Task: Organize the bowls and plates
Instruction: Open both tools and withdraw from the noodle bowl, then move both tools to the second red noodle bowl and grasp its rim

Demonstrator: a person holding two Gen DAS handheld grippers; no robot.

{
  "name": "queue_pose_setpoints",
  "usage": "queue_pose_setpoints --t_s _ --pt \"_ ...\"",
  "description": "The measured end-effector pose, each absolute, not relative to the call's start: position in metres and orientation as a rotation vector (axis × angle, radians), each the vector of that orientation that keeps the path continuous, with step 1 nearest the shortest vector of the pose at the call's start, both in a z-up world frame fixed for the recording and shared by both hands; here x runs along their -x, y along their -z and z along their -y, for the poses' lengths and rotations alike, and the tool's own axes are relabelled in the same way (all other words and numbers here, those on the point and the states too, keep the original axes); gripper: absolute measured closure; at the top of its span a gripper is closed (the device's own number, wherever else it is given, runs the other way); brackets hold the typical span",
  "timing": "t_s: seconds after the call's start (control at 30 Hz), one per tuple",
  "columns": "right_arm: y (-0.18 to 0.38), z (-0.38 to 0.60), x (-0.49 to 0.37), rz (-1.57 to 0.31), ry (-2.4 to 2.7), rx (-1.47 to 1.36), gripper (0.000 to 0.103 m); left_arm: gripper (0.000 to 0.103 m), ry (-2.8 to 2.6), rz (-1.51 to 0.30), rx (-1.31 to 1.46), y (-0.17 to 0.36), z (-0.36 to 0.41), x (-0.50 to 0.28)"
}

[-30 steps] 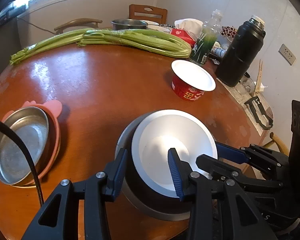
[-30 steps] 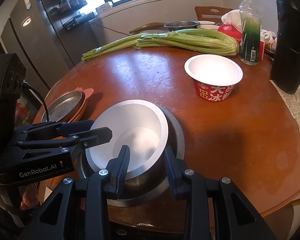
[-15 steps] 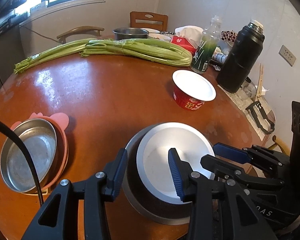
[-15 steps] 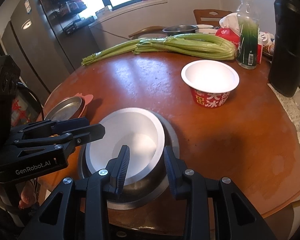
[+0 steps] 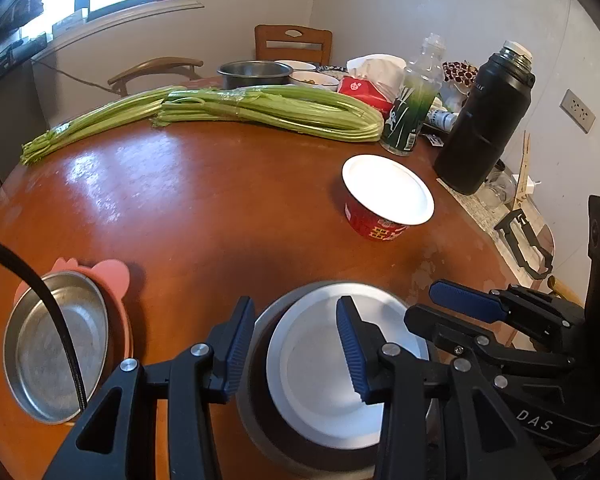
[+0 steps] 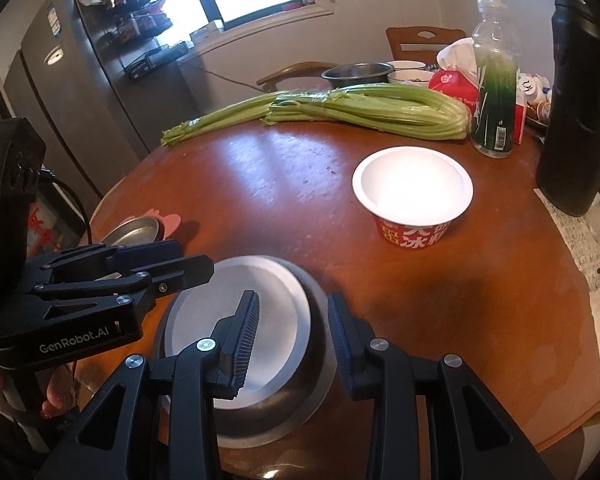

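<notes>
The left tongs (image 5: 290, 344) are spread, one finger outside the left rim of the steel bowl (image 5: 328, 376) and the other over its white interior; nothing is pinched. The right tongs (image 6: 294, 334) are likewise spread, straddling the bowl's right rim without closing on it. The bowl is seen nested in a wider steel plate (image 6: 320, 384) at the near edge of the table (image 5: 204, 200).

Compared with a second ago, both tongs have been drawn back and raised a little: the bowl now sits lower in each view and less of it is spanned by the fingers, while the bowl and plate have not been shifted. This is judged to mean that the bowl has been set down into the plate and released, so one stacking step appears complete.

Toward the left edge a second stack is seen, a steel dish (image 5: 52, 356) resting in a pink plate (image 5: 114, 280). Further toward the right edge, well apart from both stacks, the red paper bowl (image 5: 386, 200) stands alone and is probably the next piece to be gathered. Celery (image 5: 268, 112) and a black flask (image 5: 484, 120) are left along the far edge.
</notes>
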State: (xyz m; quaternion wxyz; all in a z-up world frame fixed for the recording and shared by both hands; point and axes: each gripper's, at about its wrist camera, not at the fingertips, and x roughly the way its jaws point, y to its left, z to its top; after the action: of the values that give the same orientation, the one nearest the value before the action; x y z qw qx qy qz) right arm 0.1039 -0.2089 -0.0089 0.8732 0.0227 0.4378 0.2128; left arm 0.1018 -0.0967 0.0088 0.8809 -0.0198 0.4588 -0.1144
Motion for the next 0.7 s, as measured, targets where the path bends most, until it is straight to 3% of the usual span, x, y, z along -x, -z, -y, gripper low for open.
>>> queue_pose_setpoints --t_s 0.7 --pt "0.001 0.253 -0.145 -0.884 -0.31 -0.098 0.066 0.061 0.323 -0.941 -0.008 -0.025 0.138 -0.168"
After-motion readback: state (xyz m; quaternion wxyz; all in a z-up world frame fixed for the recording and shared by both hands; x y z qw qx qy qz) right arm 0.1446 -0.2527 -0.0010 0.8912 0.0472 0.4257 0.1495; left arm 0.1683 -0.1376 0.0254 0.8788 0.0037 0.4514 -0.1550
